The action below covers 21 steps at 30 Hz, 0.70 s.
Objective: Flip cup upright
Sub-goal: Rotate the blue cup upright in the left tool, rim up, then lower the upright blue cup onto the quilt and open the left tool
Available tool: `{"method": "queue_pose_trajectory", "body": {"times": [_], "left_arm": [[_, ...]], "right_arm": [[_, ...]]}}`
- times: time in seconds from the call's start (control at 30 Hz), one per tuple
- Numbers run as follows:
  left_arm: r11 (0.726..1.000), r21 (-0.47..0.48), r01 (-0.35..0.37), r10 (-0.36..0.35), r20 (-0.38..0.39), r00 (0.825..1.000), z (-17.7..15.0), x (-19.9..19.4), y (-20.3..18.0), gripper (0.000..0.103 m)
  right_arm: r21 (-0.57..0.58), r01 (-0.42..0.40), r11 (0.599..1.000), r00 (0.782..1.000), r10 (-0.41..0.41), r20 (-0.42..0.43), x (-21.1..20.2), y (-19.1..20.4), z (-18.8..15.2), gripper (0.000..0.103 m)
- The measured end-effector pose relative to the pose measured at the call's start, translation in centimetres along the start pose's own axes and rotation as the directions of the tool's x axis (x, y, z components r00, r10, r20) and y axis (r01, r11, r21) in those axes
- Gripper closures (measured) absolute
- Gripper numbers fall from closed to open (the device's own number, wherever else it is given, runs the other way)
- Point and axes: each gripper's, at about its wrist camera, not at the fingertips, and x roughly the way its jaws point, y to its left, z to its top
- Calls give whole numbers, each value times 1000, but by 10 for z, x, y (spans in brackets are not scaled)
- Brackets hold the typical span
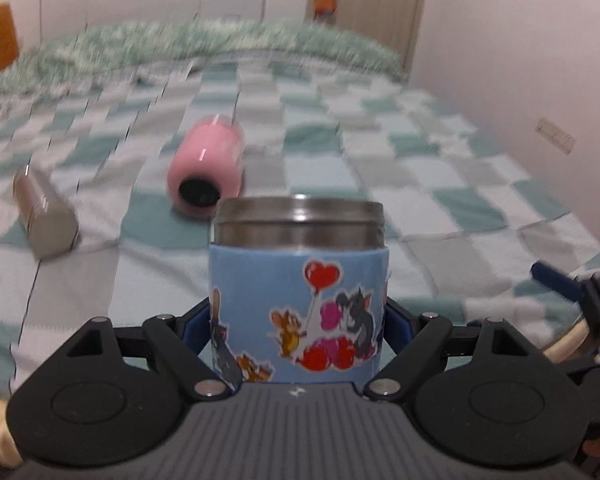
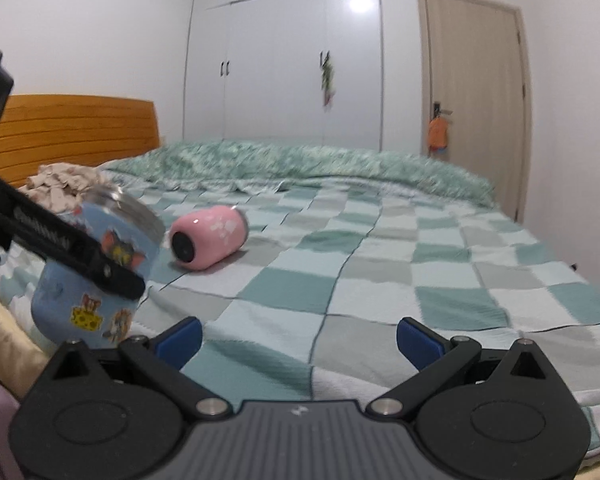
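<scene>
My left gripper (image 1: 299, 320) is shut on a blue cup (image 1: 299, 308) with cartoon stickers and a steel rim. In the left wrist view its mouth points up. In the right wrist view the same cup (image 2: 96, 276) hangs tilted just above the bed at the left, with the left gripper's black finger (image 2: 80, 252) across it. A pink cup (image 1: 208, 170) lies on its side on the checked bedspread, its dark mouth toward me; it also shows in the right wrist view (image 2: 208, 240). My right gripper (image 2: 298, 340) is open and empty over the bedspread.
A grey-silver cylinder (image 1: 46, 216) lies on the bed at the left. A green quilt (image 2: 300, 160) is bunched along the far side. A wooden headboard (image 2: 72, 128), crumpled cloth (image 2: 60, 188), white wardrobe (image 2: 280, 52) and door (image 2: 476, 92) stand behind.
</scene>
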Motion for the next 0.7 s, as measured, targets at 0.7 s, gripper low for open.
{"method": "queue_pose_trajectory", "body": {"times": [0.7], "left_arm": [[962, 139, 233, -259, 212, 942, 17, 116, -99, 18]], "right_arm": [[-27, 235, 972, 972, -235, 10, 4, -39, -22, 0]]}}
